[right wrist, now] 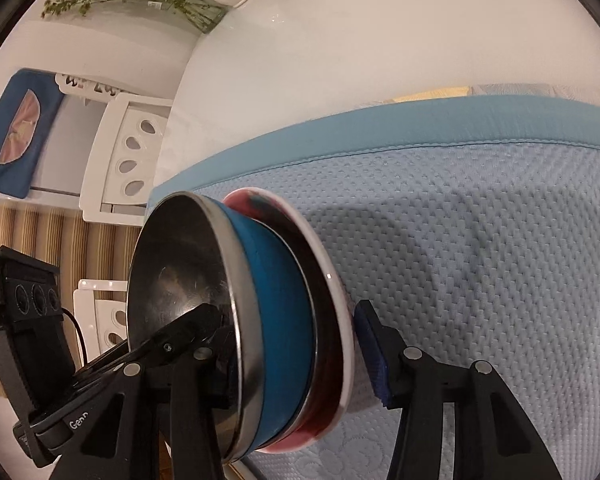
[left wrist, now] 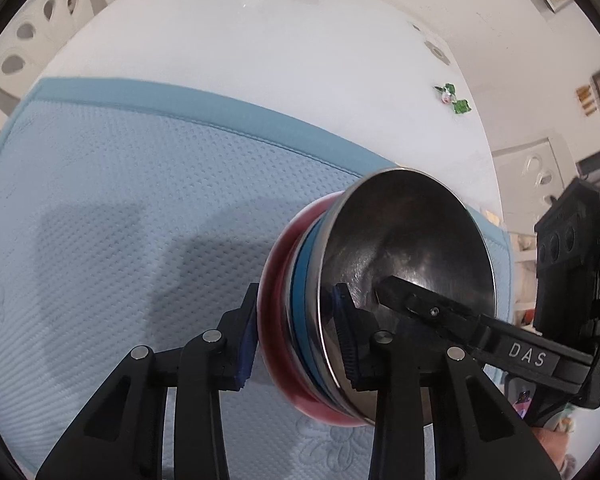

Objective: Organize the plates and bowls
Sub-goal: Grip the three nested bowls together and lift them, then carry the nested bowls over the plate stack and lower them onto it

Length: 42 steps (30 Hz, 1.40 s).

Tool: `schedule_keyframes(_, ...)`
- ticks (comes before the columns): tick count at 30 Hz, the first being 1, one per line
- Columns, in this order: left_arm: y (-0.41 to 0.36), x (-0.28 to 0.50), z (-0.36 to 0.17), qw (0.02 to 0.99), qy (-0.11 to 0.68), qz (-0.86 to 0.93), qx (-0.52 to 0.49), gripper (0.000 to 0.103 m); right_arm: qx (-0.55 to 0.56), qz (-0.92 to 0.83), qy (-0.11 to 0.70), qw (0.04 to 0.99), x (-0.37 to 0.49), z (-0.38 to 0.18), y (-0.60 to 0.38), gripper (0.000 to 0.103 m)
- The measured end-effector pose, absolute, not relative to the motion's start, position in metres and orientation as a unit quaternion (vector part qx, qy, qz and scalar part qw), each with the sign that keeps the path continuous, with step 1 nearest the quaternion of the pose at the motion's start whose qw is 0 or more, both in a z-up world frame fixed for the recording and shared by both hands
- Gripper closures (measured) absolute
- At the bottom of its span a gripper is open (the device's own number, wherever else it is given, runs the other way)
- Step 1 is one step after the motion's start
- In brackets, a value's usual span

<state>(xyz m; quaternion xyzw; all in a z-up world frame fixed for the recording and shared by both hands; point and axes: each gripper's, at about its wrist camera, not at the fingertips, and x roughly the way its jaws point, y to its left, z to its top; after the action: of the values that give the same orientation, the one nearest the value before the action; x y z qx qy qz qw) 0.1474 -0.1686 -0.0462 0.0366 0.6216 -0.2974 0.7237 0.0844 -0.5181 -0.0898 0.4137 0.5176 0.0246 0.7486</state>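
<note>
Where jaws overlap, steel bowl (left wrist: 412, 240) rim hidden

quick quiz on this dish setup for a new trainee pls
1. True or false: the steel bowl is nested in the blue bowl.
2. What sits on the far side of the blue bowl from the steel bowl? A) red plate B) wooden board C) glass lid
3. Fill in: the dishes are held tilted over a light blue ___.

Key: 1 true; 2 A; 3 mat
</note>
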Motion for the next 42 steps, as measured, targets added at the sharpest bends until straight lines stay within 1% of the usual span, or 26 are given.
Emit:
schedule_keyframes(13,-0.147,0.132,-0.007,0.747,0.598,-0.291,0.027,0.072,0.404,0.036,0.508,0.760,0.063,-0.053,-0.502,0.055)
schedule_keyframes(27,-0.082,0.106,0.037,0.760,0.581,-0.291,0.001,0.072,0.384,0.046,0.507,0.771,0.034,-0.008,-0.445,0.055)
schedule_keyframes(34,-0.039,0.087,0.039,0.754,0.585,-0.299,0.001,0.072,0.388,0.026,0.512,0.766,0.000,0.004,-0.399,0.055)
schedule_keyframes(42,0.008,0.070,0.025,0.743,0.598,-0.299,0.005,0.072,0.383,0.015,0.530,0.756,-0.028,-0.007,-0.345,0.055)
